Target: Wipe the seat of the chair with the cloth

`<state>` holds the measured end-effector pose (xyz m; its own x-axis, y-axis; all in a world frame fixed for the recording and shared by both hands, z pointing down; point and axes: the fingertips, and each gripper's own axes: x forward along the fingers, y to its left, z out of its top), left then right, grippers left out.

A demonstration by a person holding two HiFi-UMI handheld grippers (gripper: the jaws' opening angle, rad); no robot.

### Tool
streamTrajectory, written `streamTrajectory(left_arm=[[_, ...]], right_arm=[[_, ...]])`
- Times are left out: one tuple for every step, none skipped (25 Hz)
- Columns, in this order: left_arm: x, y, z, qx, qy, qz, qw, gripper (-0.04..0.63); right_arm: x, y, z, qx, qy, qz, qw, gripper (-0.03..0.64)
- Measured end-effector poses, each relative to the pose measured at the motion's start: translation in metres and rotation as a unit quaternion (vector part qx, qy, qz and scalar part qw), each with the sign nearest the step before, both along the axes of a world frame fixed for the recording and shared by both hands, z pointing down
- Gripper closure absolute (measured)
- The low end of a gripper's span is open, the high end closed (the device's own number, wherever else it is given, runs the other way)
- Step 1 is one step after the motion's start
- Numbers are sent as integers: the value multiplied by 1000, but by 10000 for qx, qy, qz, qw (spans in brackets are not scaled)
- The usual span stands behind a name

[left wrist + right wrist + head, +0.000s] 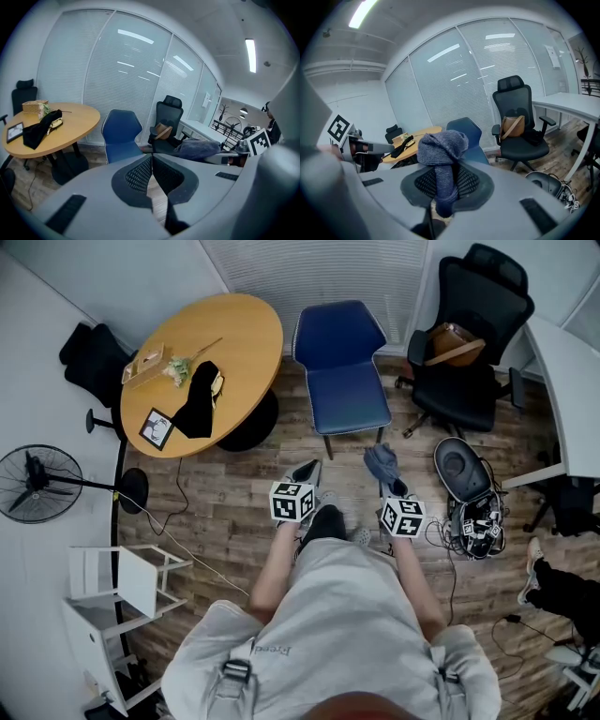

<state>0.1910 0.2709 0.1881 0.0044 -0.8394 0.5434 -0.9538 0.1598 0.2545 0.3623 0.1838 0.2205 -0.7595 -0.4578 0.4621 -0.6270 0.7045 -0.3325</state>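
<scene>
**Cloth (443, 150) is in the tongs but nowhere near the seat yet**

The cloth is pinched in the right tongs (443, 187), held up in the air over the wood floor (225, 512), short of the front edge of the blue chair (342, 390). The jaws are clamped on its lower part and a fat bunched knob sticks out past the tips. Its long axis runs along the jaws, and the knob end points away from the person, roughly at the seat (349, 397).

What I'd worry about:
- It's wadded up, so probably only a small patch of fabric would touch the seat. The wipe could come out streaky and miss the edges.
- Only a narrow neck of fabric is gripped. Dragging it across the seat could tug it out or fold it over so the hard tips scrape instead.
- The chair looks light and sits on a smooth floor, so pushing on it might shove it back toward the blinds.

The left tongs (152, 161) are closed with nothing between them, hanging beside the right ones. They could brace the chair. The round table (234, 334) on the left is well clear.
</scene>
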Motion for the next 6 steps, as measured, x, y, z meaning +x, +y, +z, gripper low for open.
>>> streamTrajectory(left_arm=[[0,0,0,0,3,3,10000,568],[1,0,0,0,7,9,10000,568],[1,0,0,2,11,16,10000,568],[1,0,0,4,13,23,10000,568],[2,0,0,5,14,29,10000,568],[2,-1,0,7,13,35,10000,568]], right_arm=[[1,0,0,-2,4,10,10000,565],[1,0,0,-4,8,19,10000,565],[2,0,1,-6,9,28,10000,565],[2,0,1,-8,6,37,10000,565],[2,-1,1,-9,2,44,10000,563],[3,-1,1,-10,-4,51,10000,563]])
